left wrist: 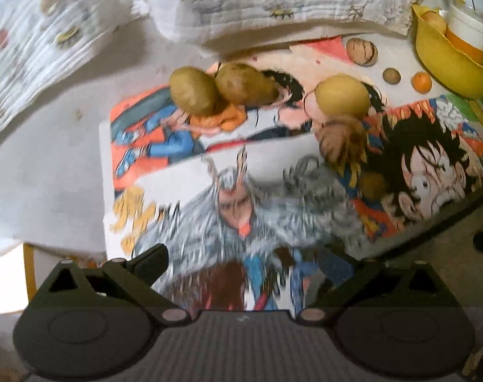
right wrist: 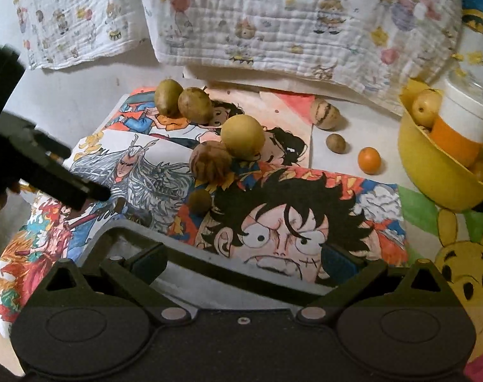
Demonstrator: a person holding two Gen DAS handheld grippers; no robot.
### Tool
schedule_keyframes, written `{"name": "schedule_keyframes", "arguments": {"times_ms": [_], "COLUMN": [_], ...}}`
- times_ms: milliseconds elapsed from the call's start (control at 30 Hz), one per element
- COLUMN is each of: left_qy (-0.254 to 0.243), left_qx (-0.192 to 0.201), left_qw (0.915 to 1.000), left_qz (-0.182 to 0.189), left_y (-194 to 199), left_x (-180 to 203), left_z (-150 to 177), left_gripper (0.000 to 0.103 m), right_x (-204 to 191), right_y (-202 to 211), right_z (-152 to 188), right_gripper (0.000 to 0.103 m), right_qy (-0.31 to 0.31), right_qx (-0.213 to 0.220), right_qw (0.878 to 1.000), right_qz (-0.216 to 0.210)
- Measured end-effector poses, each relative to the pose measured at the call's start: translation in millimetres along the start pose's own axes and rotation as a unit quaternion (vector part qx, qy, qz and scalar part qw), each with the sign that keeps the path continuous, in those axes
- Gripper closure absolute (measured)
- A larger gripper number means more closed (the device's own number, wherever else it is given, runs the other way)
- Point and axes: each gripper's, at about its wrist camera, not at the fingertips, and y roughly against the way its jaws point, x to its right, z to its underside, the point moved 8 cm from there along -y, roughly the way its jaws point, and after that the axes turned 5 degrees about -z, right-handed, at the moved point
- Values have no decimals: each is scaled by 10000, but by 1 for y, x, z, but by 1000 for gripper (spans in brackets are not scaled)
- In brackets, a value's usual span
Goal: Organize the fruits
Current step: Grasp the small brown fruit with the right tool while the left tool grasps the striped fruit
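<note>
Fruit lies scattered over a table covered with cartoon drawings (right wrist: 292, 222), and the yellow bowl (right wrist: 432, 165) at the far right serves as the landmark. Inside the bowl sits a pale yellow fruit (right wrist: 425, 106) beside a white and orange cup (right wrist: 461, 127). Just left of the bowl, on bare white paper, rests a small orange (right wrist: 369, 159); a little farther left is a small brown fruit (right wrist: 336, 143), and behind that a striped melon (right wrist: 324, 113). Well left of the bowl, a round yellow fruit (right wrist: 243, 137) touches a brown mottled fruit (right wrist: 210, 161) in front of it, with a small dark fruit (right wrist: 199, 201) nearer the camera. Farthest from the bowl, two greenish-brown fruits touch each other: the left one (right wrist: 168, 97) and the right one (right wrist: 195, 104). A printed quilt (right wrist: 289, 25) hangs behind everything. The right gripper (right wrist: 241, 259) sits low over the drawings, well short of the bowl, jaws spread wide with nothing between them. The left gripper (left wrist: 241, 261) hovers over the drawings farther from the bowl, likewise spread and empty; in the right wrist view it shows as a dark shape (right wrist: 50, 165) at the left edge.
</note>
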Motion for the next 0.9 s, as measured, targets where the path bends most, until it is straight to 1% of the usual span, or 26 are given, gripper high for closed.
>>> {"name": "schedule_keyframes", "arguments": {"times_ms": [167, 333, 467, 567, 733, 900], "left_qy": [-26, 50, 118, 187, 272, 353], "left_qx": [134, 207, 207, 165, 51, -82], "left_qw": [9994, 9983, 9970, 9958, 9934, 9929], "left_qz": [303, 548, 743, 885, 1114, 1136], "left_y": [-10, -20, -28, -34, -42, -50], "left_x": [9, 24, 37, 45, 57, 60], "left_z": [-30, -54, -64, -70, -77, -84], "left_gripper": [1, 1, 1, 1, 1, 1], "right_x": [-5, -8, -7, -6, -6, -14], "right_y": [-16, -34, -43, -47, -55, -66], "right_z": [-9, -17, -22, -22, -19, -17], "right_gripper": [1, 1, 1, 1, 6, 19], "right_qy": [92, 185, 269, 256, 138, 72], "right_qx": [-103, -189, -225, -263, -335, -432], "right_qw": [9998, 9996, 9994, 9993, 9993, 9983], "right_qz": [-121, -108, 29, 26, -110, -389]}}
